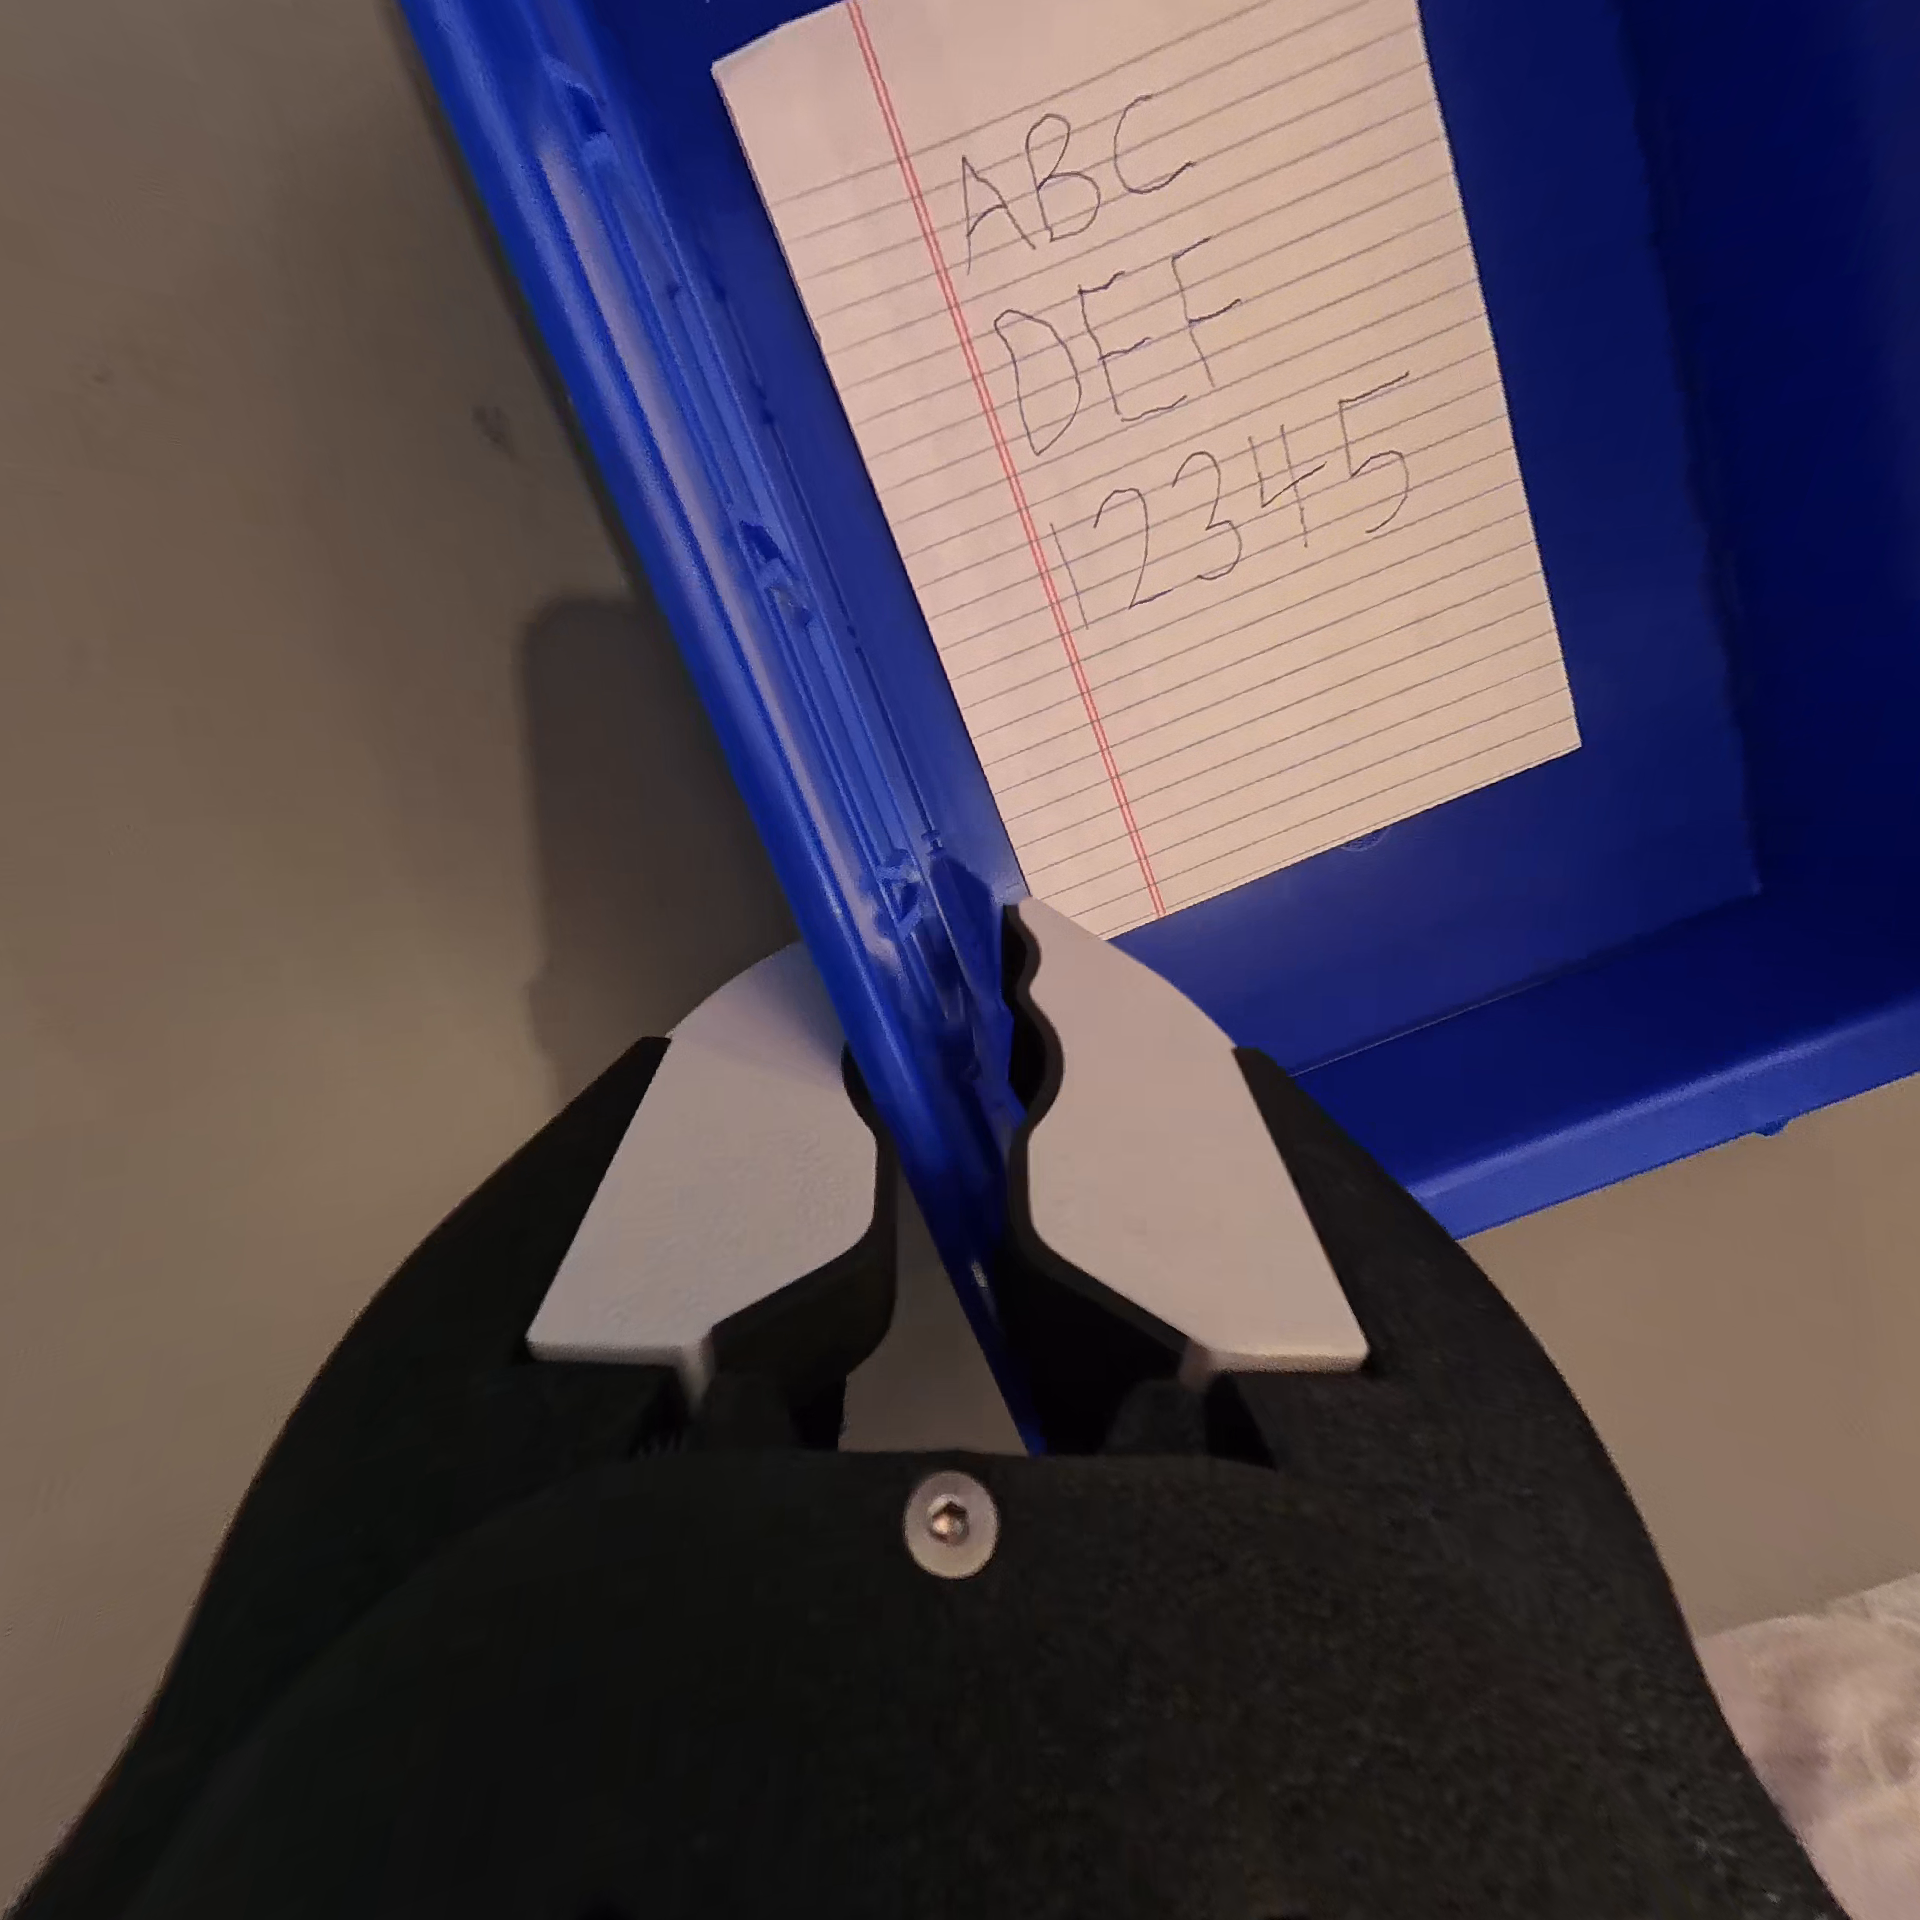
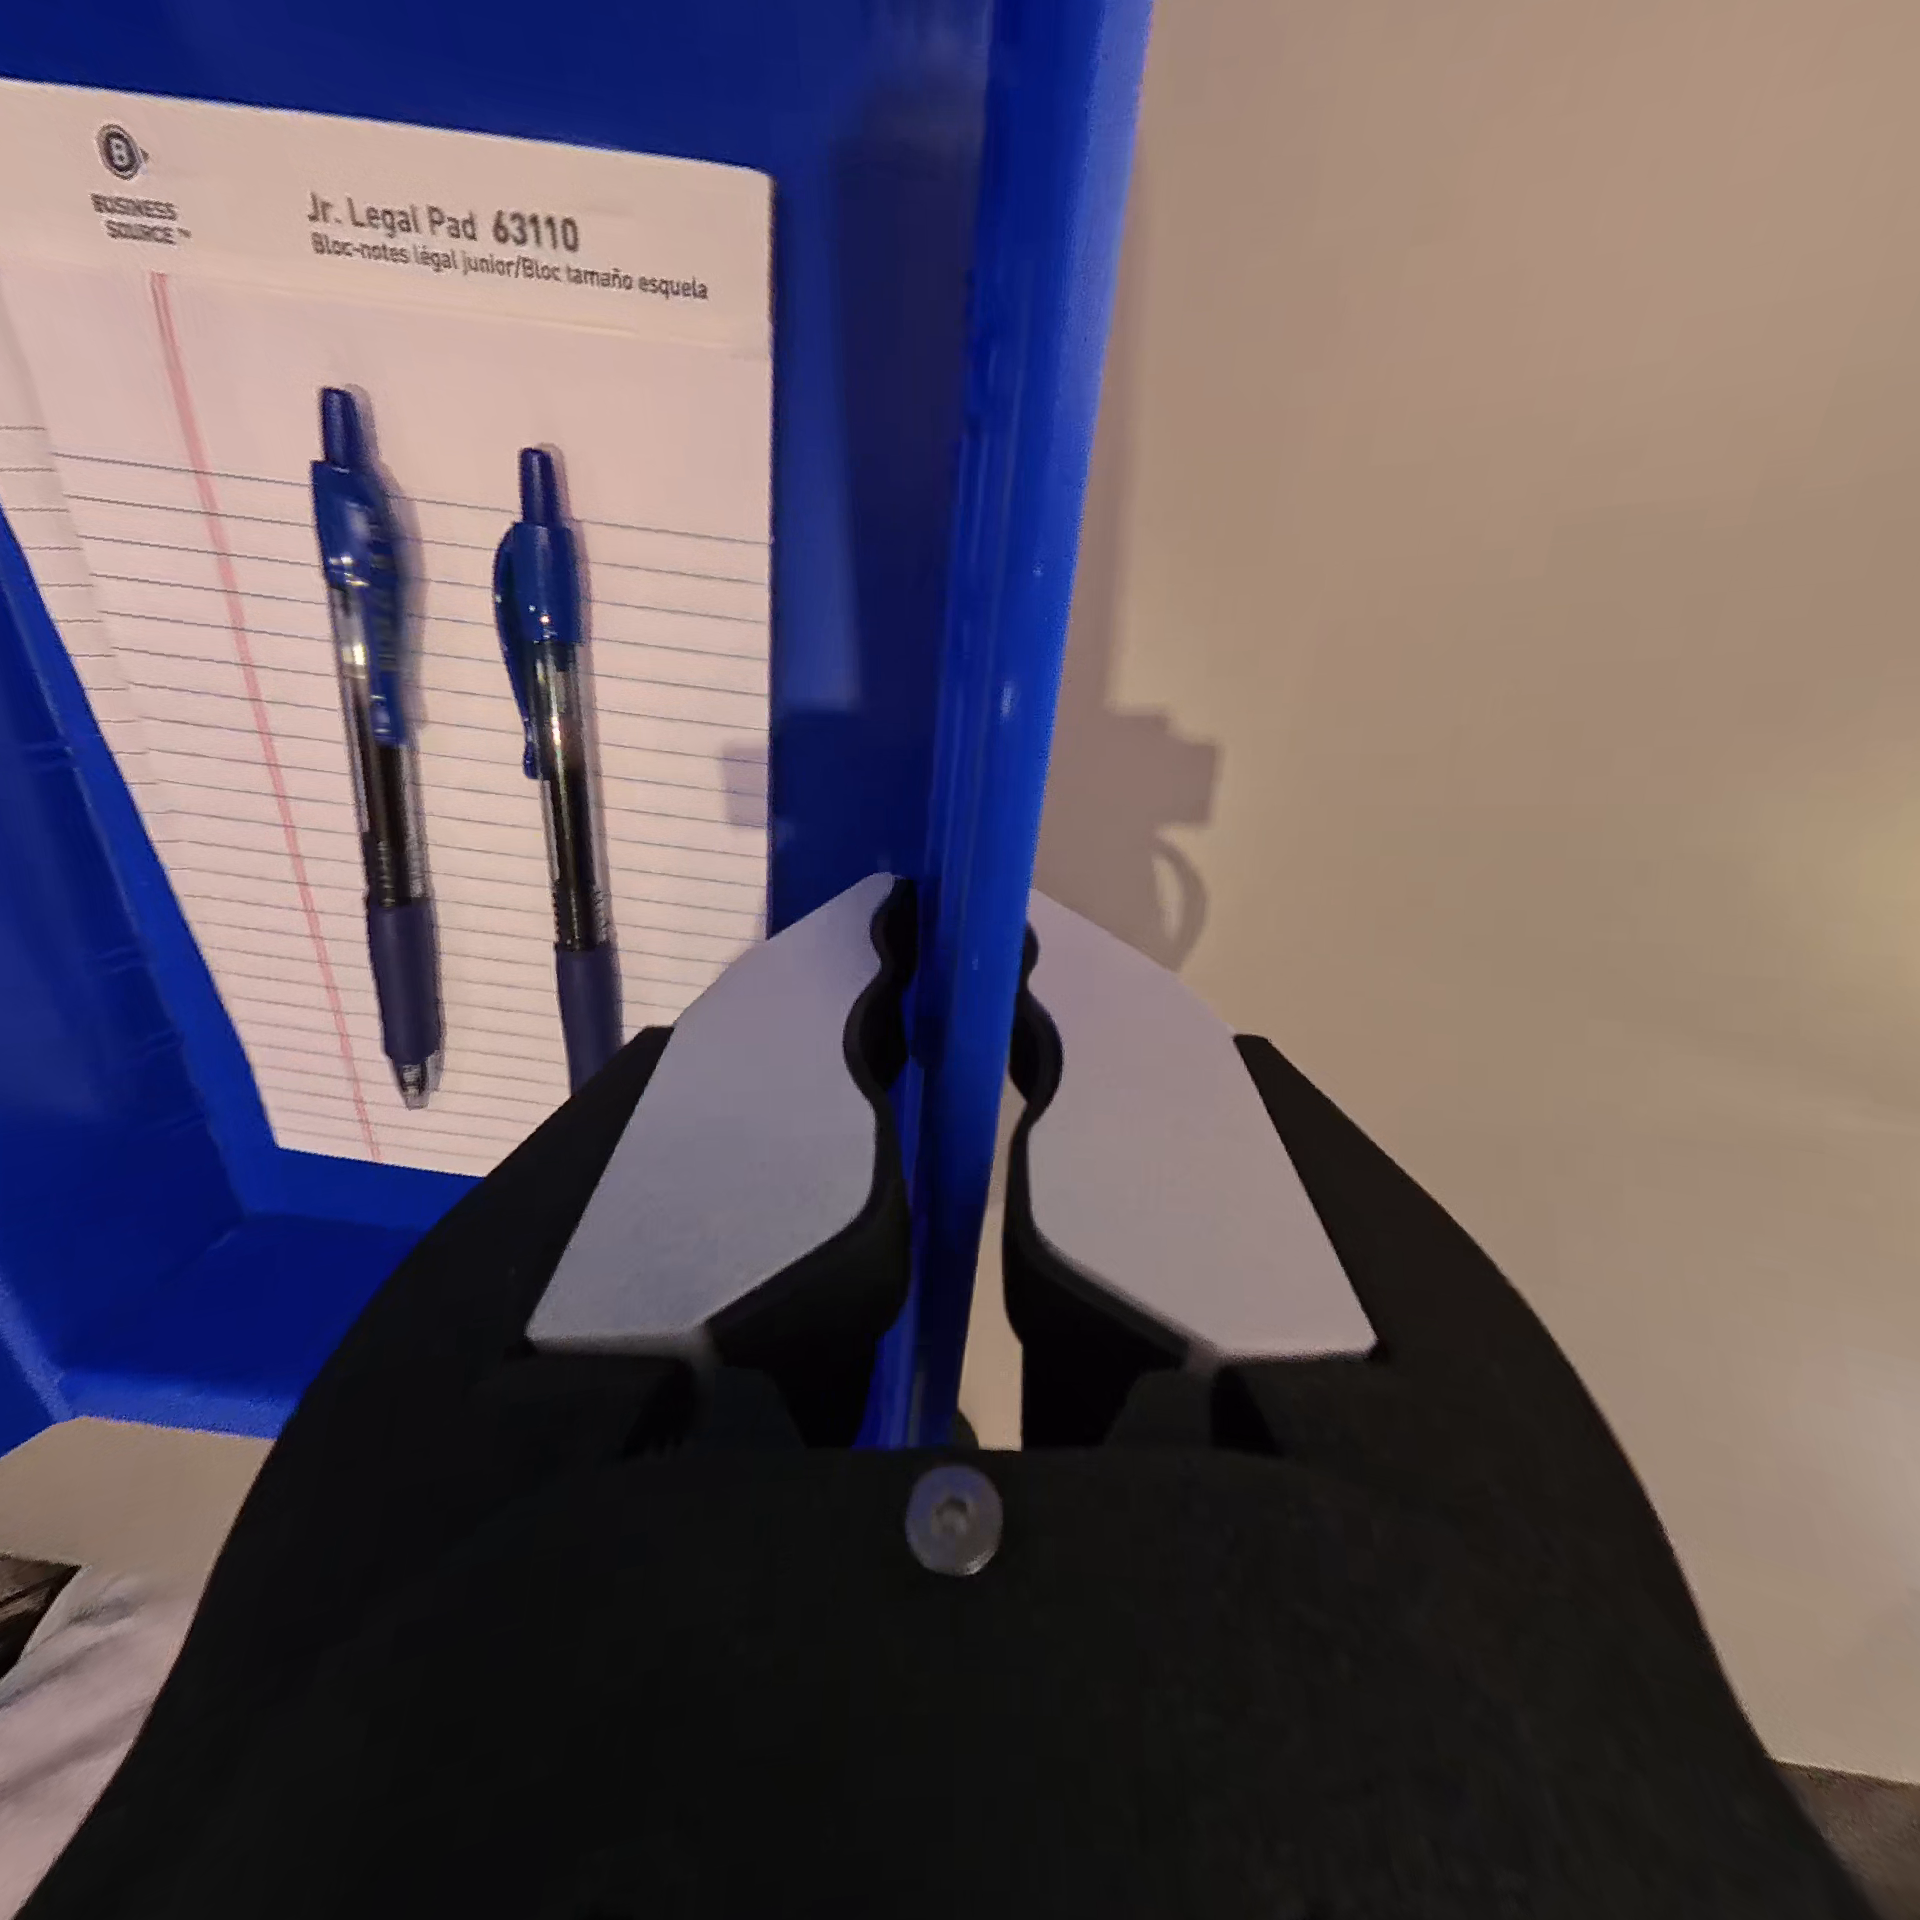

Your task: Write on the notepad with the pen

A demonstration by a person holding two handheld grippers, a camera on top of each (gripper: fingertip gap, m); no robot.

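Observation:
A blue plastic bin (image 1: pixel 1621 1039) holds a loose lined sheet (image 1: pixel 1195 644) with handwriting in blue ink. My left gripper (image 1: pixel 914 945) is shut on the bin's left wall (image 1: pixel 717 499), one finger outside and one inside. In the right wrist view a white lined notepad (image 2: pixel 675 665) lies in the bin, with two blue retractable pens, one to the left (image 2: pixel 374 727) and one to the right (image 2: pixel 561 727), side by side on it, tips toward me. My right gripper (image 2: pixel 961 904) is shut on the bin's right wall (image 2: pixel 987 520).
The bin sits on a beige surface (image 1: pixel 260 520), which also shows to the right of it in the right wrist view (image 2: pixel 1507 520). A pale cloth-like patch lies near me at the bottom right of the left wrist view (image 1: pixel 1829 1714). One gripper's finger ends stand about 45 centimetres off the other's.

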